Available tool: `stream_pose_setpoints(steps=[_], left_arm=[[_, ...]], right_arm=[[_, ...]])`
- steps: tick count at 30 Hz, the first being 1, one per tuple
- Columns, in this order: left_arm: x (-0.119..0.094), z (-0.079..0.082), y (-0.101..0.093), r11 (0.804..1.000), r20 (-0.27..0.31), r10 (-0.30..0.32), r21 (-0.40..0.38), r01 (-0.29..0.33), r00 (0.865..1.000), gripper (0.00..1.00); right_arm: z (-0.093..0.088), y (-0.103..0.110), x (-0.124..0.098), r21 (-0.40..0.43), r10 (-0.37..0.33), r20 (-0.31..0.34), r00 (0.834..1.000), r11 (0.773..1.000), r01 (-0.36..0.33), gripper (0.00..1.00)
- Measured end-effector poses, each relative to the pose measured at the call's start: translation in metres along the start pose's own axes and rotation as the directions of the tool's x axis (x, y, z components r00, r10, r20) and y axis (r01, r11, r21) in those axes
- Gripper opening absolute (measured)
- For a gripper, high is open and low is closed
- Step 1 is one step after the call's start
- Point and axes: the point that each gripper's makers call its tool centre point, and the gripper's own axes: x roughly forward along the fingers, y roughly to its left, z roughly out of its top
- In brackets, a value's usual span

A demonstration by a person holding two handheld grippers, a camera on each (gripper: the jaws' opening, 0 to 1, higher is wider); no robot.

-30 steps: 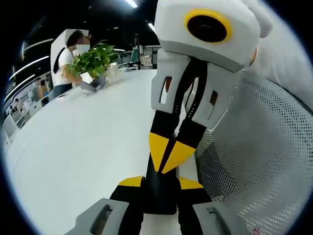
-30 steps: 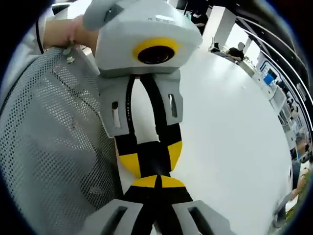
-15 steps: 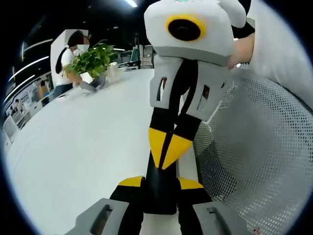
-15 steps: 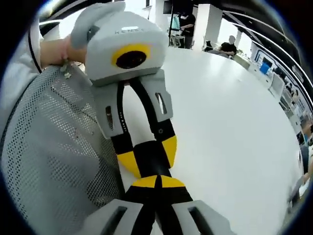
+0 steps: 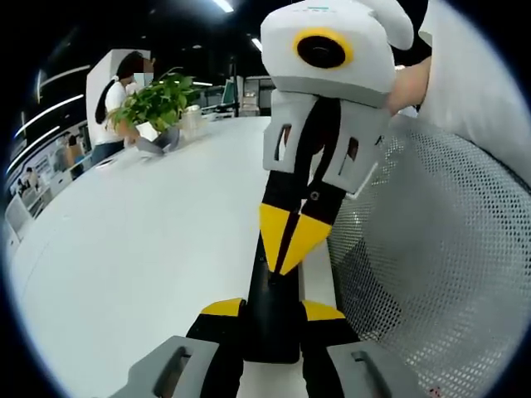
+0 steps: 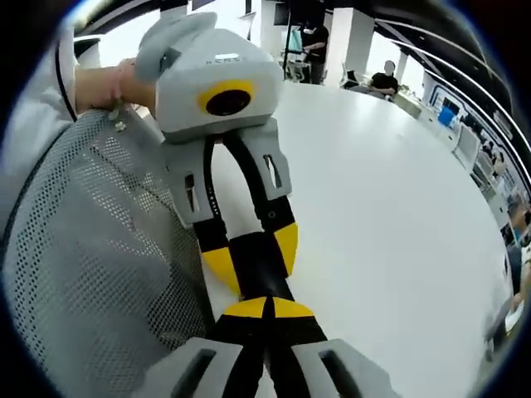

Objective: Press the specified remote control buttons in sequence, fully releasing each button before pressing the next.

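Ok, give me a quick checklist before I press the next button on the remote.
1. Remote clamped between the left gripper jaws: ok.
2. Right gripper jaws closed to one pressing point: ok.
3. Right gripper's tip fully off the last button: cannot tell.
4. Which button lies under the tip: cannot tell, no buttons legible.
5. Remote in view of both cameras: ok.

The white table (image 5: pixel 141 249) lies open toward the far plant (image 5: pixel 158 101). A mesh chair back (image 5: pixel 440 274) crowds the near edge. The two grippers block each other there.
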Motion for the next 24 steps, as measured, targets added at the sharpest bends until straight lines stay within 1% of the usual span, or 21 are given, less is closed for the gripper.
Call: stream_pose_setpoints(steps=[2, 4, 5, 10, 11, 12, 13, 19, 22, 24], left_arm=[[0.0001, 0.0001, 0.0001, 1.0, 0.002, -0.001, -0.004, 0.001, 1.0, 0.24], [0.0002, 0.0001, 0.0001, 1.0, 0.001, -0.001, -0.005, 0.001, 1.0, 0.24], [0.0002, 0.0, 0.0, 1.0, 0.0, 0.0, -0.005, 0.0, 1.0, 0.24], [0.0004, 0.0001, 0.0001, 1.0, 0.002, 0.001, -0.006, -0.001, 1.0, 0.24], [0.0003, 0.0001, 0.0001, 1.0, 0.002, 0.001, -0.006, -0.001, 1.0, 0.24], [0.0003, 0.0001, 0.0001, 1.0, 0.001, 0.0, -0.005, 0.0, 1.0, 0.24], [0.0002, 0.0, 0.0, 1.0, 0.001, 0.0, -0.005, 0.001, 1.0, 0.24], [0.0003, -0.0005, 0.0, 1.0, -0.005, -0.012, 0.005, 0.012, 1.0, 0.24], [0.0003, -0.0006, -0.0003, 1.0, -0.009, -0.012, 0.01, 0.012, 1.0, 0.24], [0.0002, -0.0003, -0.0004, 1.0, -0.006, -0.017, 0.012, 0.017, 1.0, 0.24]], right_arm=[[0.0005, -0.0001, 0.0014, -0.002, 0.008, -0.001, 1.0, 1.0, -0.008, 0.0], [-0.002, 0.0013, 0.0039, -0.009, 0.023, -0.016, 1.0, 1.0, -0.023, 0.0], [-0.0012, 0.0003, 0.0037, -0.03, 0.023, -0.018, 1.0, 0.999, -0.023, 0.0], [-0.0011, -0.0004, 0.0046, -0.018, 0.057, -0.05, 0.997, 0.998, -0.058, 0.0], [-0.0013, 0.0001, 0.005, -0.026, 0.062, -0.06, 0.996, 0.998, -0.063, 0.0], [-0.0024, 0.0007, 0.0048, -0.077, 0.073, -0.087, 0.994, 0.994, -0.079, 0.0], [-0.0025, 0.001, 0.0052, -0.091, 0.074, -0.098, 0.992, 0.992, -0.083, 0.0], [-0.0018, 0.0006, 0.0072, -0.13, 0.093, -0.138, 0.986, 0.985, -0.111, 0.0], [-0.0027, 0.0007, 0.0064, -0.138, 0.099, -0.142, 0.985, 0.983, -0.119, 0.0], [-0.0028, 0.0007, 0.0058, -0.127, 0.096, -0.129, 0.987, 0.986, -0.112, 0.0]])
